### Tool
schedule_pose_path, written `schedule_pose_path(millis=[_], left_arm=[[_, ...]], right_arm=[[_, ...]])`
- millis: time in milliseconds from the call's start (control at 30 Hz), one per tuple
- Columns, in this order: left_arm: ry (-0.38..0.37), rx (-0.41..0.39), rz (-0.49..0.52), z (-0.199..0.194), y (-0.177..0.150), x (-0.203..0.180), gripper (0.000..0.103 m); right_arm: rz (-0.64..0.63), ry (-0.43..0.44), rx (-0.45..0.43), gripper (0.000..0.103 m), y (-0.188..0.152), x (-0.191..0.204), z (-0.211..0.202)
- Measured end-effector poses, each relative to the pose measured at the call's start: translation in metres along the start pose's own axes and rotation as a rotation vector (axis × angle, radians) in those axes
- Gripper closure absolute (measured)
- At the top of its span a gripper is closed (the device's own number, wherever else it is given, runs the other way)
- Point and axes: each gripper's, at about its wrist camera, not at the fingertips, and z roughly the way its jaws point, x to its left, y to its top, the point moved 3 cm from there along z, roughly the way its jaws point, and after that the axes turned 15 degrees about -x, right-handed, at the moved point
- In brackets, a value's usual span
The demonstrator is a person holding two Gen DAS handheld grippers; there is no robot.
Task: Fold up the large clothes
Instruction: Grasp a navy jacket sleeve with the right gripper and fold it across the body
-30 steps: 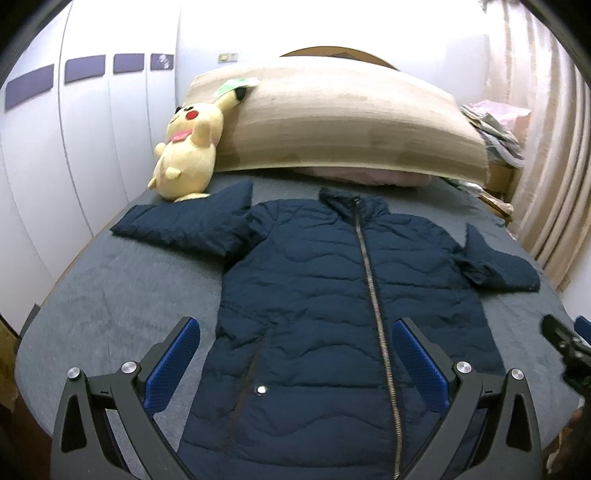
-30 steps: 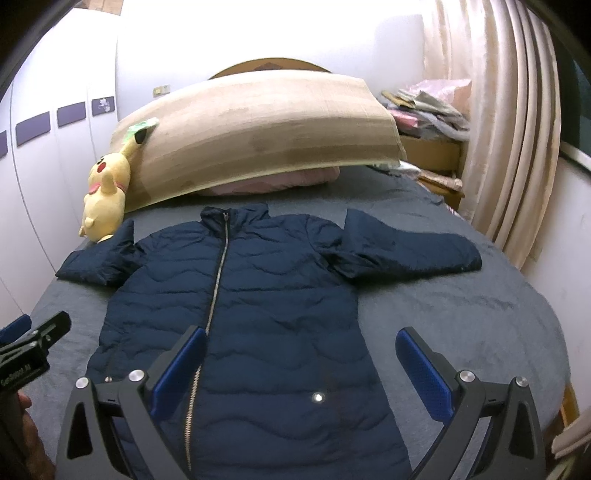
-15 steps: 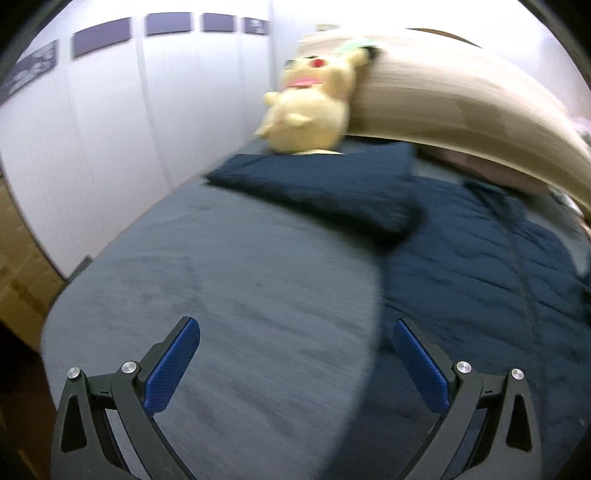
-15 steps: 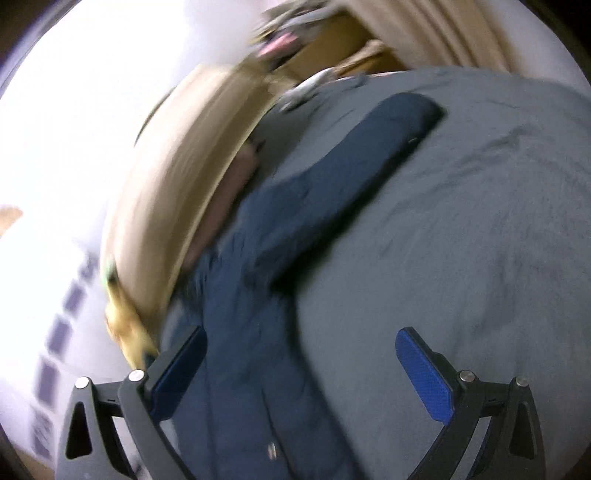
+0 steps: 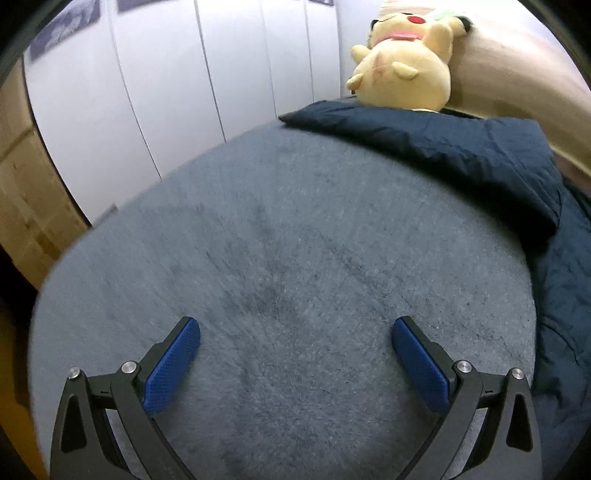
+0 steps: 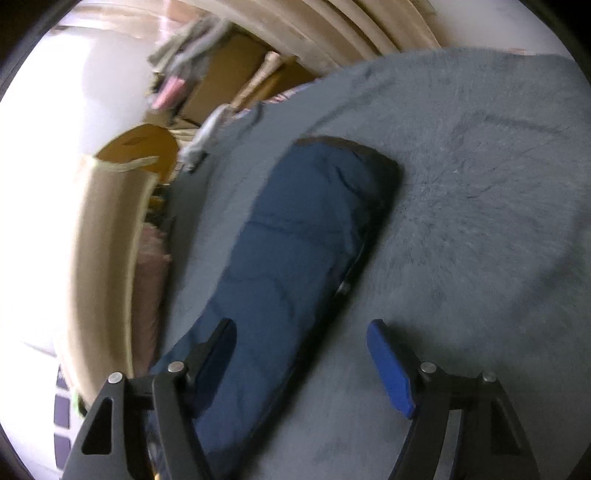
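A navy quilted jacket lies flat on a grey bed. In the left wrist view its left sleeve (image 5: 424,140) stretches across the upper right, well beyond my left gripper (image 5: 295,354), which is open and empty over bare blanket (image 5: 277,258). In the right wrist view, tilted sideways, the jacket's right sleeve (image 6: 295,236) runs from the lower left up to its cuff. My right gripper (image 6: 301,350) is open and empty, low over the sleeve, its left finger over the fabric and its right finger over the blanket (image 6: 480,203).
A yellow plush toy (image 5: 402,70) sits against a beige pillow (image 5: 517,74) at the sleeve's cuff. White wardrobe doors (image 5: 184,92) stand left of the bed. Curtains (image 6: 351,26) and a pile of clutter (image 6: 192,62) lie beyond the bed's right side.
Both grippers have moved apart from the jacket's middle, the left toward the left sleeve, the right rolling sideways and closing in over the right sleeve. Both stay open.
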Motion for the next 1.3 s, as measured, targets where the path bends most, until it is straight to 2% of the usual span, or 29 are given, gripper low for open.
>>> schedule_pose_path(millis=[100, 167, 233, 267, 300, 400, 500, 667, 800, 867, 967, 1033, 1167, 1200, 1233, 1267, 1300], left_arm=[[-0.027, 0.007, -0.036, 0.0, -0.002, 0.005, 0.0], [-0.03, 0.003, -0.038, -0.005, -0.004, 0.006, 0.0], [-0.031, -0.001, -0.039, -0.004, -0.005, 0.005, 0.0], [-0.032, -0.002, -0.04, -0.005, -0.006, 0.004, 0.0], [-0.033, -0.002, -0.042, -0.005, -0.006, 0.005, 0.0], [-0.041, -0.002, -0.051, -0.002, -0.004, 0.007, 0.0], [-0.046, -0.006, -0.056, -0.001, -0.003, 0.008, 0.0], [-0.059, -0.009, -0.073, -0.002, -0.003, 0.012, 0.0], [-0.07, -0.012, -0.086, -0.003, -0.003, 0.015, 0.0], [-0.074, -0.013, -0.09, -0.003, -0.003, 0.015, 0.0], [-0.081, -0.015, -0.098, -0.003, -0.003, 0.015, 0.0], [-0.084, -0.016, -0.102, -0.004, -0.003, 0.015, 0.0], [-0.091, -0.018, -0.11, -0.004, -0.003, 0.015, 0.0], [-0.093, -0.018, -0.112, -0.004, -0.003, 0.016, 0.0], [-0.095, -0.019, -0.114, -0.004, -0.003, 0.016, 0.0], [-0.095, -0.019, -0.115, -0.004, -0.003, 0.016, 0.0], [-0.096, -0.02, -0.115, -0.004, -0.003, 0.017, 0.0]], right_arm=[[-0.008, -0.015, -0.02, 0.026, 0.004, 0.003, 0.02], [-0.043, -0.044, -0.015, 0.031, 0.006, 0.011, 0.029], [-0.07, -0.07, 0.0, 0.081, 0.009, 0.021, 0.036], [-0.075, -0.069, 0.004, 0.082, 0.01, 0.027, 0.036], [-0.089, -0.065, -0.005, 0.089, 0.01, 0.03, 0.031], [-0.188, -0.018, -0.048, 0.092, 0.011, 0.067, 0.006], [-0.344, 0.041, -0.099, 0.093, 0.005, 0.121, -0.028], [-0.539, 0.201, -0.149, 0.093, -0.032, 0.228, -0.084], [-0.675, 0.36, -0.141, 0.093, -0.1, 0.314, -0.126], [-0.725, 0.436, -0.112, 0.093, -0.145, 0.352, -0.14], [-0.771, 0.498, -0.062, 0.093, -0.207, 0.383, -0.149], [-0.815, 0.522, -0.008, 0.093, -0.263, 0.398, -0.149], [-0.877, 0.485, 0.116, 0.084, -0.36, 0.405, -0.12], [-0.887, 0.48, 0.138, 0.065, -0.374, 0.401, -0.115], [-0.905, 0.474, 0.167, 0.02, -0.397, 0.399, -0.106], [-0.928, 0.46, 0.194, 0.001, -0.418, 0.395, -0.096], [-0.944, 0.453, 0.212, 0.0, -0.431, 0.383, -0.092]])
